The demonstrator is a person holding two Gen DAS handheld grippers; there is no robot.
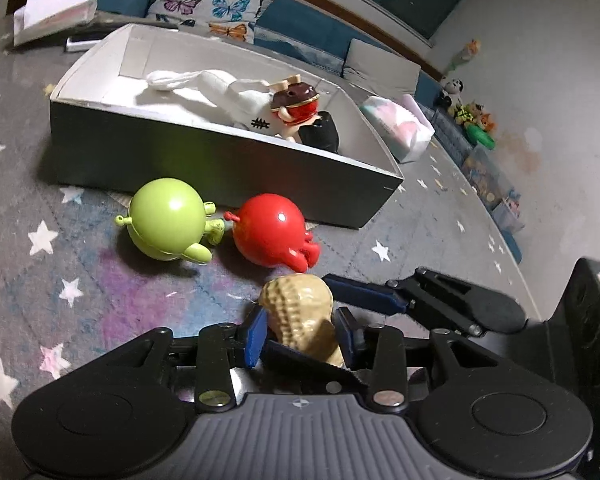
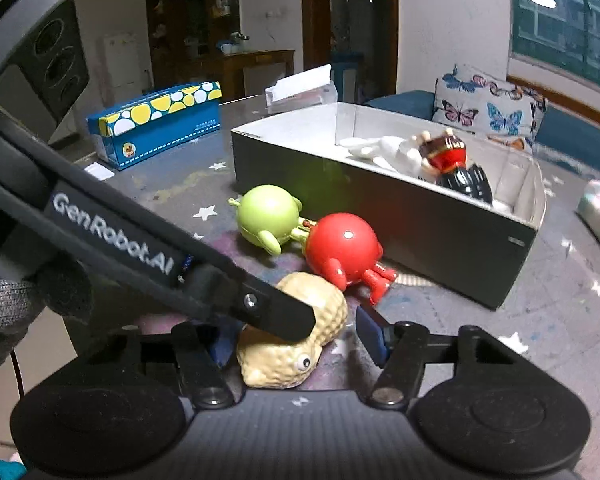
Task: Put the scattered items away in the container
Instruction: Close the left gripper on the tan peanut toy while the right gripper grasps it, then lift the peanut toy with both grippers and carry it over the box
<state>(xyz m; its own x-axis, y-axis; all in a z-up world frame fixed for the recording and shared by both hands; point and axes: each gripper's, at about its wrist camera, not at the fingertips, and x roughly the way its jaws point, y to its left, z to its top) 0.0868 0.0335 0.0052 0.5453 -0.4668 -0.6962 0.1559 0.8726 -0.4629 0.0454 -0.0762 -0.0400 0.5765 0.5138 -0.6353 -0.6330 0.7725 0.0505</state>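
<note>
Left wrist: jaws clamping peanut toy (image 1: 300,312); right jaws wide; figurines (image 1: 300,114) inside box (image 1: 204,160).

Home living room: butterfly-print cushion (image 1: 216,0) on a blue sofa (image 1: 300,20) along the top, star-pattern mat (image 1: 60,240) underfoot, toys (image 1: 474,116) lined against the right wall, wooden cabinet (image 2: 256,66) upper centre.

A tan peanut-shaped toy (image 1: 300,312) with a googly eye is seen lying on its side on the surface. A glossy red round figure (image 1: 272,236) and a green one (image 1: 168,220) are found side by side, nearly touching, just before the open grey box (image 1: 204,168), in which a white figure (image 1: 216,88) and a red-and-black figure (image 1: 304,116) are laid.
</note>
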